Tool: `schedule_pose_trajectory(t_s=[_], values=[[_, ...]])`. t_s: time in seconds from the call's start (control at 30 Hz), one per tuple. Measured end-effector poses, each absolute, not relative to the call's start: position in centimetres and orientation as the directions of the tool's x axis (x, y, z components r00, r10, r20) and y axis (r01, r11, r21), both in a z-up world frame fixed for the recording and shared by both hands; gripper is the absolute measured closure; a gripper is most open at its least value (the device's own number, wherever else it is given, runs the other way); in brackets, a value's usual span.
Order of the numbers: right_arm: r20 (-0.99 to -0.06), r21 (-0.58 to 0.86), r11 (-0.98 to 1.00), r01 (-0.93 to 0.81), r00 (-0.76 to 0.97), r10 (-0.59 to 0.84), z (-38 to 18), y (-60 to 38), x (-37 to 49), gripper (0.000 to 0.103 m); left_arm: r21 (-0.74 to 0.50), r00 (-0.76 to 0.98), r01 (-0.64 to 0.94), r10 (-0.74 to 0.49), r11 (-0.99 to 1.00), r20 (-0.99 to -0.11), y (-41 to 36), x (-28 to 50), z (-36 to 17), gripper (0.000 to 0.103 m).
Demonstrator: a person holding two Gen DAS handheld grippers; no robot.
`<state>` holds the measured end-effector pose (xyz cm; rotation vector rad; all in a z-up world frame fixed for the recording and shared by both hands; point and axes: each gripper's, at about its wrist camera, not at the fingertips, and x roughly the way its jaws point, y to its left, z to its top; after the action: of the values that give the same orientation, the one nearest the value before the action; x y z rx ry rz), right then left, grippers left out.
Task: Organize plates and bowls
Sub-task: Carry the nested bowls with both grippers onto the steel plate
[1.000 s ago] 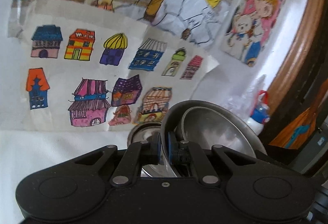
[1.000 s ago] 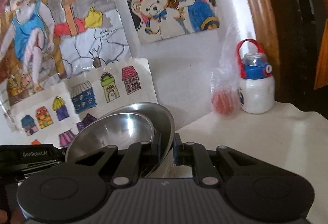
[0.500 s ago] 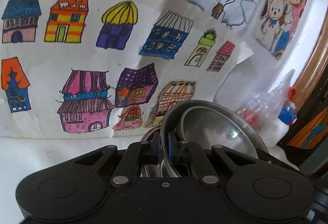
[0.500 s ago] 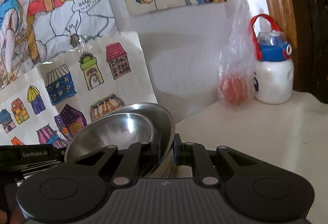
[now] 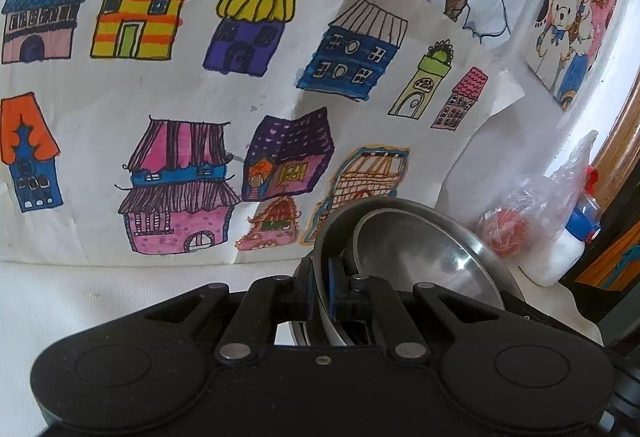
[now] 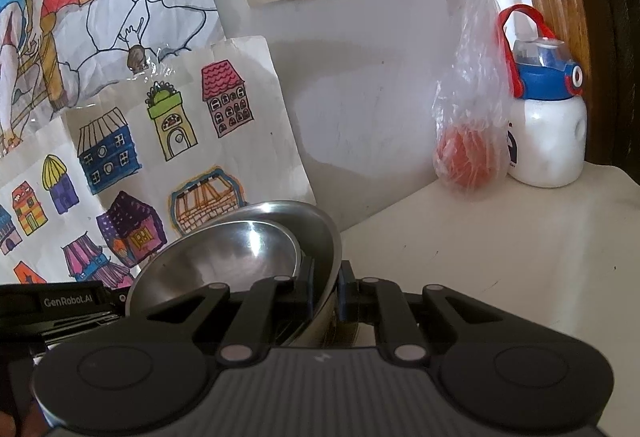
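above the white desk [image 6: 500,237] by the drawing-covered wall, the left hand-held gripper [image 5: 321,283] and right hand-held gripper [image 6: 325,287] each pinch opposite rims of the nested steel bowls [image 6: 224,253].

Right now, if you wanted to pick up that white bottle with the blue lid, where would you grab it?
By the red loop handle on top of the white bottle, coming from the open table side. The bottle stands upright in the corner, with the wall behind and the plastic bag against its left, so its body is crowded.
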<state>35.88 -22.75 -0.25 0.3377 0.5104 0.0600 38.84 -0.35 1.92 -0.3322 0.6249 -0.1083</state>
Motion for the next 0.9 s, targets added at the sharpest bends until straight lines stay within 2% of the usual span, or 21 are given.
schedule_pose_trajectory(t_s=[0.9], values=[[-0.471,0.33,0.943,0.03,0.872,0.137,-0.49,-22.65,36.44,0.09,-0.333,0.8,-0.012,-0.191,0.943,-0.568,-0.51,39.27,1.62,0.098]])
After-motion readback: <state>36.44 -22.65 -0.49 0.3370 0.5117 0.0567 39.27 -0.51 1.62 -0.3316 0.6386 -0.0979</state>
